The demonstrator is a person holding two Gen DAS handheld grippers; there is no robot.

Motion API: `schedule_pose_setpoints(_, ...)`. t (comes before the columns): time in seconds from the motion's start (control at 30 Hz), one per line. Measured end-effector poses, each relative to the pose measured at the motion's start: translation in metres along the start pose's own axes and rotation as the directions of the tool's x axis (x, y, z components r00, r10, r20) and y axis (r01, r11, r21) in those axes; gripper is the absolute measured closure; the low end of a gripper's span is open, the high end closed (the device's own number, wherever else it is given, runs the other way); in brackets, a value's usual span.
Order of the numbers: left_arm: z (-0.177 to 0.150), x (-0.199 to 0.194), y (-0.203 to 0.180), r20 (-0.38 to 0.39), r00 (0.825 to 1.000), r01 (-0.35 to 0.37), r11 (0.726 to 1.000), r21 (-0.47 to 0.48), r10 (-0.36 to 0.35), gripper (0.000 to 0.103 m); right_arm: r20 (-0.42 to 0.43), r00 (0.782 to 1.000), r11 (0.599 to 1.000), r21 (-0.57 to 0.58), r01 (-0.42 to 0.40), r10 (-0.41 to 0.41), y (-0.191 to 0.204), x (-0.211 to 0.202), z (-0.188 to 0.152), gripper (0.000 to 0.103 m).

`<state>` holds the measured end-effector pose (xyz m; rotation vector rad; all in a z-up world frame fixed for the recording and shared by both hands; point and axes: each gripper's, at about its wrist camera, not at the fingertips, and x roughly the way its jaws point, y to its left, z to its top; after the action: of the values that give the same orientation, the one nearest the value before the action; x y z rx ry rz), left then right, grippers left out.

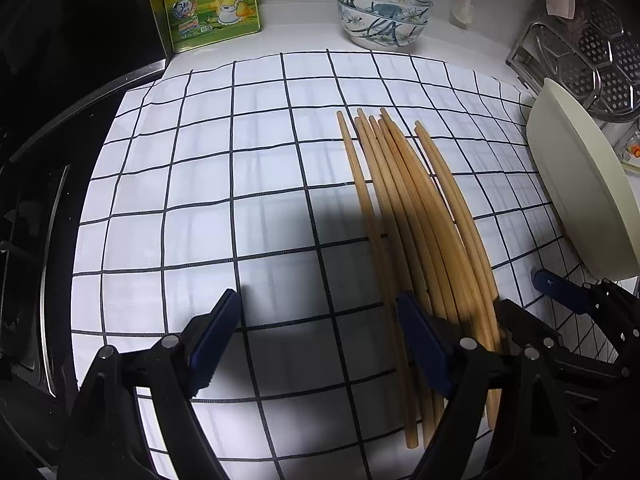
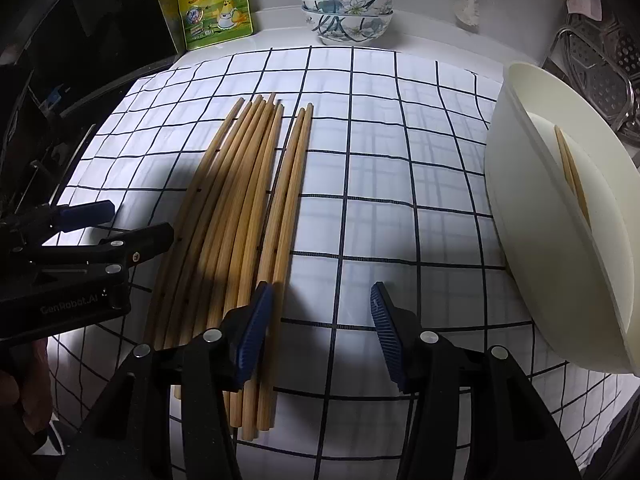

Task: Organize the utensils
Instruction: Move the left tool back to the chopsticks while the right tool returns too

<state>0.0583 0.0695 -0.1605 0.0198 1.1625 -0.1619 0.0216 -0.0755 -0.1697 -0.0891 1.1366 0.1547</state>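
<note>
Wooden chopsticks (image 2: 240, 216) lay bundled lengthwise on the checked cloth (image 2: 400, 184), centre-left of the right wrist frame, right of centre in the left. Left gripper (image 1: 320, 340) gaped wide at bottom centre, gripping nothing, right pad beside the bundle. Right gripper (image 2: 322, 336) likewise spread wide and empty, left pad over the chopstick ends. Cream container (image 2: 560, 240) at right edge held two more chopsticks (image 2: 574, 180). Stacked floral bowls (image 1: 384, 12) and yellow seasoning pouch (image 1: 210, 0) sat along the top.

Home kitchen: stacked bowls (image 1: 384, 12), seasoning pouch (image 1: 210, 0), steamer rack (image 1: 600, 52), stove edge (image 1: 36, 200).
</note>
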Motion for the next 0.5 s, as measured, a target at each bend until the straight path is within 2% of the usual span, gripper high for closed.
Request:
schedule_pose_setpoints(0.2, 0.002, 0.0, -0.002, 0.0, 1.0, 0.005, 1.0, 0.009, -0.005, 0.022, -0.015, 1.0, 1.0, -0.016, 0.017, -0.017, 0.003, 0.004, 0.001, 0.054)
schedule_pose_setpoints(0.5, 0.002, 0.006, 0.0, -0.005, 1.0, -0.007, 1.0, 0.01, 0.007, 0.021, -0.014, 0.999, 0.999, 0.039, 0.032, -0.031, -0.02, 0.004, 0.001, 0.054)
